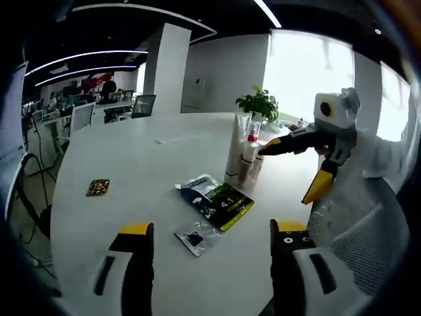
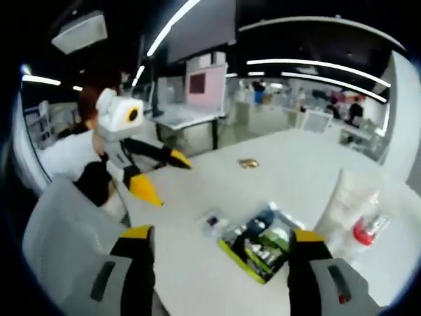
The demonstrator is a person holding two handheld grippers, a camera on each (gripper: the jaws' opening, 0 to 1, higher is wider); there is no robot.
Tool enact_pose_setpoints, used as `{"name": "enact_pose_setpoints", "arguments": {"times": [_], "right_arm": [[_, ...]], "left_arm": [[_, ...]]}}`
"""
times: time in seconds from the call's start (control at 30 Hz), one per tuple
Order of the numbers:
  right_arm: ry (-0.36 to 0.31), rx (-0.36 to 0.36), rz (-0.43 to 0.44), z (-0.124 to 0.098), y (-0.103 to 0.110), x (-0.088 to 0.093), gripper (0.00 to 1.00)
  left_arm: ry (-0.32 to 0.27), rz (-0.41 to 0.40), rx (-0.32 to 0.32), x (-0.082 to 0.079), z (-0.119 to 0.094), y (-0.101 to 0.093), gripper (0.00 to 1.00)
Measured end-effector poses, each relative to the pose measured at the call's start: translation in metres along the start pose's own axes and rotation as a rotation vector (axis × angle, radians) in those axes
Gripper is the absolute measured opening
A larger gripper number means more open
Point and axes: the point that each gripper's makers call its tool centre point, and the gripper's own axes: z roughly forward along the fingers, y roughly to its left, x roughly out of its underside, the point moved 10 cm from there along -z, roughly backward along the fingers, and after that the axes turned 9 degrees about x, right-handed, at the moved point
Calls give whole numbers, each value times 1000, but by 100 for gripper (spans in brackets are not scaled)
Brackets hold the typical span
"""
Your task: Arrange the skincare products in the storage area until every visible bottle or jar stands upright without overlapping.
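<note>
On the white round table (image 1: 131, 151) a tall white tube (image 1: 237, 146) stands upright, with a red-capped bottle (image 1: 250, 153) and a smaller bottle (image 1: 258, 166) close against it. My right gripper (image 1: 294, 170) hovers open just right of them, one yellow tip near the red cap. My left gripper (image 1: 212, 228) is open and holds nothing, well back from the group. In the right gripper view the white tube (image 2: 345, 201) and red-capped bottle (image 2: 366, 230) stand at the right, beyond my open right gripper (image 2: 222, 233). The left gripper (image 2: 164, 176) shows open at the left.
A green-and-black sachet (image 1: 216, 197) and a small clear sachet (image 1: 195, 237) lie flat before the bottles. A small gold packet (image 1: 97, 187) lies far left. A potted plant (image 1: 260, 104) stands behind. A grey mesh chair (image 2: 62, 237) is at the table edge.
</note>
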Motion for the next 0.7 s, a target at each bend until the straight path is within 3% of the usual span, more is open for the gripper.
{"name": "enact_pose_setpoints", "arguments": {"times": [0.17, 0.33, 0.47, 0.7], "right_arm": [[1, 42, 28, -7, -9, 2, 99], [-15, 45, 34, -16, -10, 0, 99], [-8, 47, -25, -20, -8, 1, 99], [-46, 36, -27, -31, -12, -2, 99]], "left_arm": [[-4, 4, -4, -3, 1, 2, 83], [7, 20, 6, -6, 1, -5, 88], [35, 44, 12, -7, -1, -11, 94], [25, 48, -43, -13, -5, -25, 98]]}}
